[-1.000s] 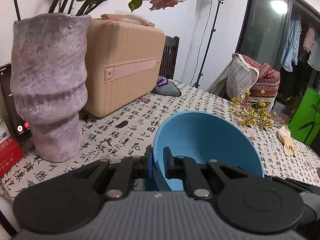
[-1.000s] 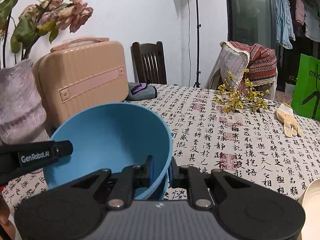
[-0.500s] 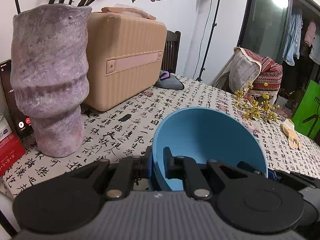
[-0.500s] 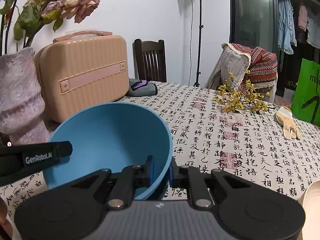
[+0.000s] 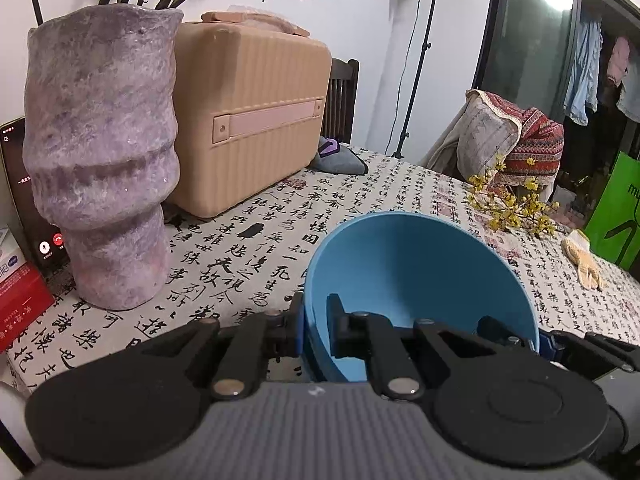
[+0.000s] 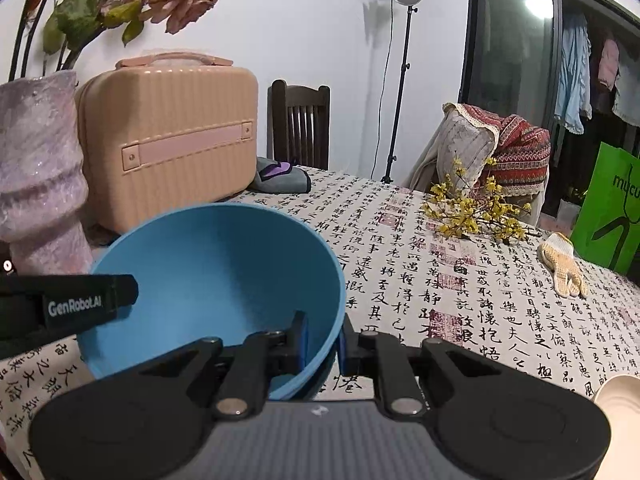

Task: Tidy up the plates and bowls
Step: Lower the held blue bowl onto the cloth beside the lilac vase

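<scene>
A blue bowl is held tilted above the table with its opening toward me. My left gripper is shut on the bowl's left rim, one finger inside and one outside. My right gripper is shut on the right rim of the same blue bowl. The right gripper's fingers show at the bowl's far side in the left wrist view. A left gripper finger crosses the bowl's left edge in the right wrist view. The rim of a cream dish shows at the lower right.
A tall purple vase with flowers and a beige suitcase stand at the left on the calligraphy-print tablecloth. A phone and a red box sit beside the vase. Yellow flower sprigs, a glove and a green bag lie to the right.
Both grippers keep their hold on the bowl. The right wrist view has rolled slightly, and the bowl has barely shifted.
</scene>
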The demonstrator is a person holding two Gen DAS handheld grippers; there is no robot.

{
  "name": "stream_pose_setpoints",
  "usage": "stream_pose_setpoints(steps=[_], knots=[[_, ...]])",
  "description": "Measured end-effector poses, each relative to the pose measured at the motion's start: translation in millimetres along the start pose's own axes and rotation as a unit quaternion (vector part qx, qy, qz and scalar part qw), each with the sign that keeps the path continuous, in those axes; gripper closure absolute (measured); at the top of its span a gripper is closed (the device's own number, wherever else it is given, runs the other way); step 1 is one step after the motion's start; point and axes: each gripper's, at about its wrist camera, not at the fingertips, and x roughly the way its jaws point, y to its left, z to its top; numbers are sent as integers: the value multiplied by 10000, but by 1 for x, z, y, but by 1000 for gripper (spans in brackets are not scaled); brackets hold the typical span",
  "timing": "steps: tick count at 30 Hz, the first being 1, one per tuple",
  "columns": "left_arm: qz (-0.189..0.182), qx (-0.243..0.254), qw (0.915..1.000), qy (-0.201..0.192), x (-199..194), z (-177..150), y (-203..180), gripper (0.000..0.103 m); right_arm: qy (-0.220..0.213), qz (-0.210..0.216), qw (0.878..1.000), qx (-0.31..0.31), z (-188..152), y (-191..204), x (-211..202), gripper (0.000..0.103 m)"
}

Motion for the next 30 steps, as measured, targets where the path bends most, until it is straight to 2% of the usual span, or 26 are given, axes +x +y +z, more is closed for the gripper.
stream_pose_setpoints(steps=[7,21,25,30], knots=[[33,51,10000,-4,2,-1,-1,92,-86,-199,9993,-307,-4,9,1,88],[82,134,9999,-42,6,-2,0,92,-72,-283,9985,-472,-9,12,8,89],[28,51,10000,1,7,0,4,92,57,-88,9996,-278,-6,5,10,88],[26,-25,10000,46,10,0,9,92,241,377,9984,338,-1,-17,12,87]])
